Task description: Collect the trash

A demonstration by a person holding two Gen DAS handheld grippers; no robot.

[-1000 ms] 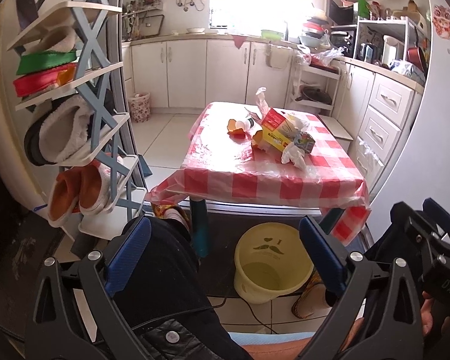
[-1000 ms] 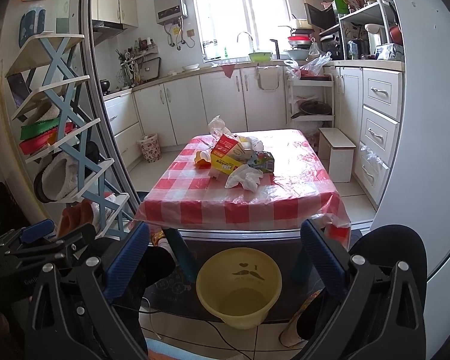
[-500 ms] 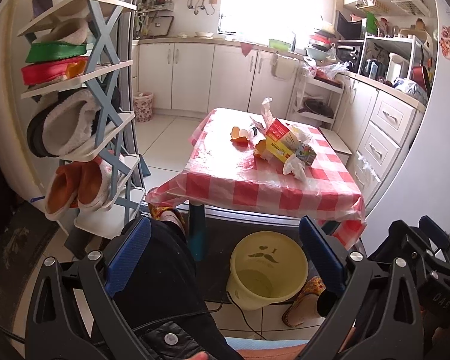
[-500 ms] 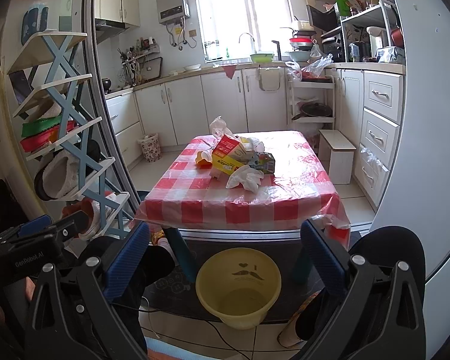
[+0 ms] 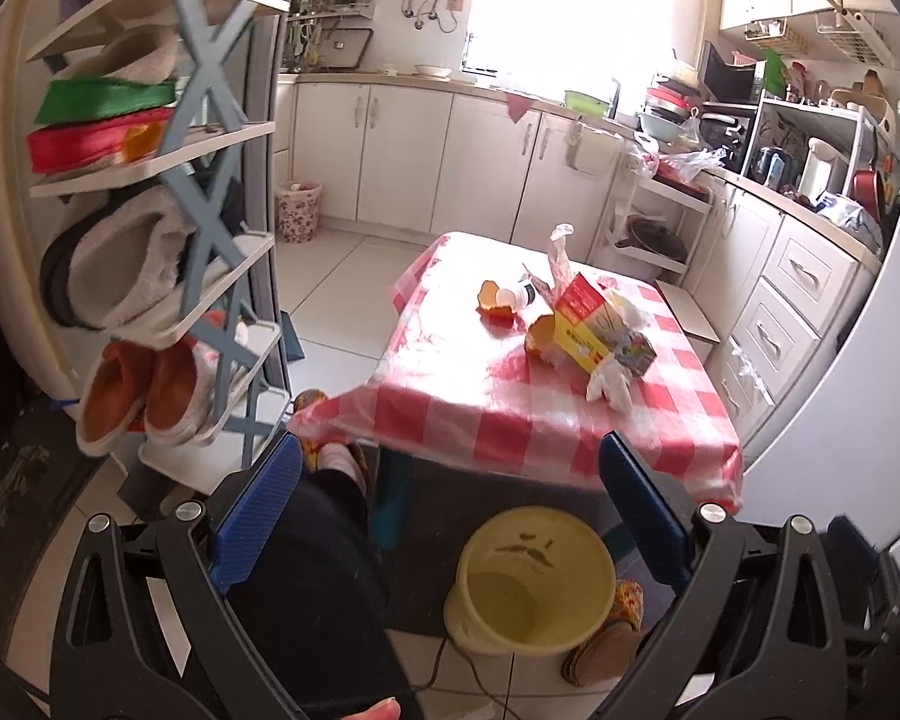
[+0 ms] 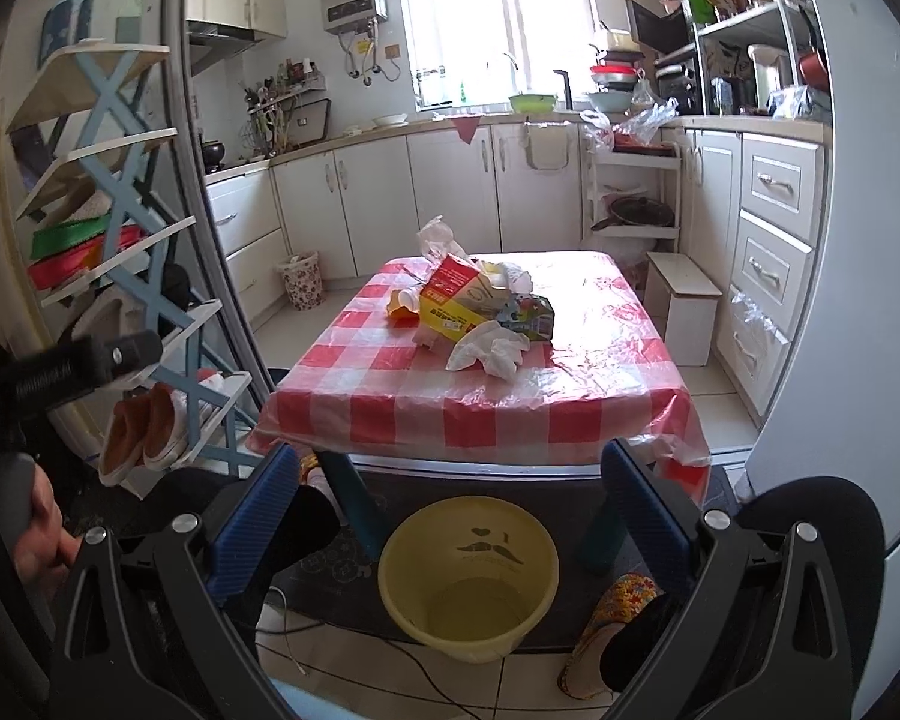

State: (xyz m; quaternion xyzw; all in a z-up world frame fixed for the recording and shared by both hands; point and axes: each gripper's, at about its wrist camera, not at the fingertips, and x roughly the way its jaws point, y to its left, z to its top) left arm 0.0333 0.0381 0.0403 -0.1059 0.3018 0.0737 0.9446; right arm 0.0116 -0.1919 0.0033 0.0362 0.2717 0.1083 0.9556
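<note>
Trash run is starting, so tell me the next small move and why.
Probably reach the right gripper forward and up to the crumpled white bag at the near edge of the trash pile. Both grippers are open and empty, well short of the checkered table, and the yellow bin stands open on the floor below them.

No text legible in either view. Yellow bucket [image 6: 468, 582] bears a dark moustache-and-heart emblem on its inner wall, no words. Red-and-yellow carton [image 6: 450, 300] on the surface carries print, too small to read.
</note>
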